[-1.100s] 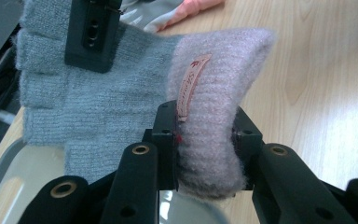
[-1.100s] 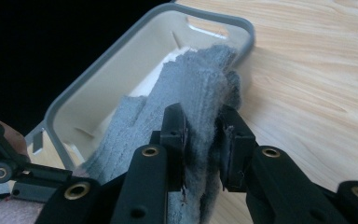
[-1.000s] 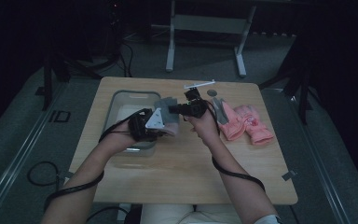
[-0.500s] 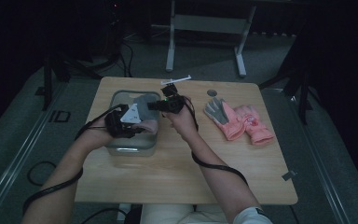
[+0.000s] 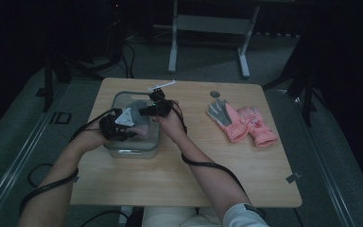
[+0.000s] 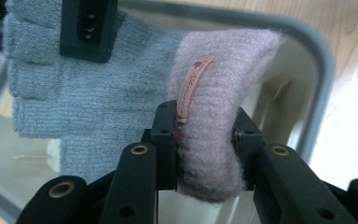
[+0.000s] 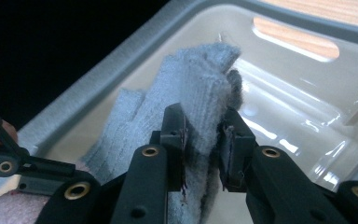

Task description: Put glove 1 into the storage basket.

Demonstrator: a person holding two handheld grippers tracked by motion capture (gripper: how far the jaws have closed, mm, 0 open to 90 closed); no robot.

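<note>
A knit glove, grey (image 6: 98,93) with a pink cuff (image 6: 219,84), hangs stretched between both grippers inside the clear plastic bin (image 5: 134,150) at the table's left. My left gripper (image 6: 205,140) (image 5: 123,124) is shut on the pink cuff, beside its small label. My right gripper (image 7: 204,135) (image 5: 149,109) is shut on the grey finger end (image 7: 191,79). The bin's pale floor (image 7: 284,79) lies just under the glove. In the left gripper view, one black jaw of the right gripper presses the grey knit at the top.
A pair of pink and grey gloves (image 5: 243,123) lies on the wooden table to the right of the bin. A small dark round mark (image 5: 214,94) sits behind them. The bin's grey rim (image 6: 317,70) curves around the glove.
Both hands have moved left and down, carrying the glove from above the table's middle to inside the bin. Both grips are unchanged.
</note>
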